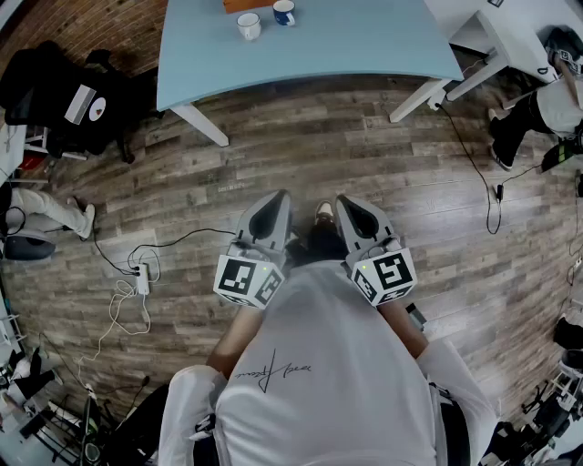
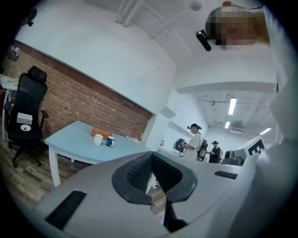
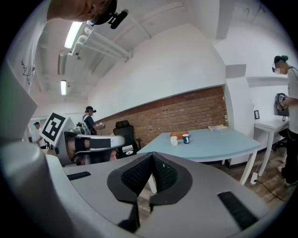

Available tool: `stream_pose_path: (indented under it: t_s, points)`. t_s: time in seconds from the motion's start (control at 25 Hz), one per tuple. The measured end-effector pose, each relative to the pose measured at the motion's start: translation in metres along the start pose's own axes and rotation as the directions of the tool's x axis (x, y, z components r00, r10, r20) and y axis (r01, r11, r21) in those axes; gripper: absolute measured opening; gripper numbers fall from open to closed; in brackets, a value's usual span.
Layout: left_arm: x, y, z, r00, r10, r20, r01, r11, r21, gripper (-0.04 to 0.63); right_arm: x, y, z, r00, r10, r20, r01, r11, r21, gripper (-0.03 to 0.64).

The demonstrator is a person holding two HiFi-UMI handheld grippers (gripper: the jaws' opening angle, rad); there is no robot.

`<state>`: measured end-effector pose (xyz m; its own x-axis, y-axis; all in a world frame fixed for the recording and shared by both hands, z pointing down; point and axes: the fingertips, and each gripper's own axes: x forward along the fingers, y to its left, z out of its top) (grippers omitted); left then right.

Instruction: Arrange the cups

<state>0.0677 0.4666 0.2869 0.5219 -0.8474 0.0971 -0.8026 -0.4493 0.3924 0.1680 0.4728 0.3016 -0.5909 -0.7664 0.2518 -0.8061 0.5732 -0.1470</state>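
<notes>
Cups (image 1: 249,25) beyond left tongs (image 1: 278,202); right tongs (image 1: 351,205)

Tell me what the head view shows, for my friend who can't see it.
A person in a white shirt stands on a wooden plank floor, holding the grey left tool and grey right tool shut and empty. Ahead, a white ceramic cup and a dark blue cup sit side by side on a light blue table.

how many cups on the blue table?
2. A white cup and a blue cup stand next to each other on the table, slightly apart. None appear hidden.
</notes>
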Motion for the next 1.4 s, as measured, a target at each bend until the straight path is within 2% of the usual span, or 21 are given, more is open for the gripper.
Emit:
stream_pose_path:
  t_s: [0.4, 0.6, 0.76, 1.0, 1.4]
  points:
    - [0.027, 0.001, 0.006, 1.0, 0.018, -0.003, -0.018, 1.0, 0.006, 0.008, 0.017, -0.024, 0.013, 0.999, 0.043, 0.012, -0.043, 0.999, 0.0, 0.019]
    - [0.051, -0.001, 0.017, 1.0, 0.022, 0.016, -0.022, 1.0, 0.015, 0.009, 0.031, -0.042, 0.022, 0.997, 0.082, 0.015, -0.082, 0.995, 0.047, 0.021]
    - [0.07, 0.003, 0.023, 0.999, 0.033, 0.022, -0.033, 0.999, 0.02, 0.008, 0.046, -0.057, 0.034, 0.995, 0.094, 0.032, -0.096, 0.995, 0.041, 0.021]
    - [0.104, -0.008, 0.021, 1.0, 0.014, 0.007, -0.014, 0.999, 0.048, 0.009, 0.064, -0.075, 0.04, 0.99, 0.135, 0.041, -0.137, 0.99, 0.044, 0.021]
    - [0.129, -0.005, 0.027, 0.996, 0.08, 0.049, -0.082, 0.996, 0.028, 0.009, 0.077, -0.102, 0.048, 0.986, 0.16, 0.042, -0.161, 0.986, 0.043, 0.023]
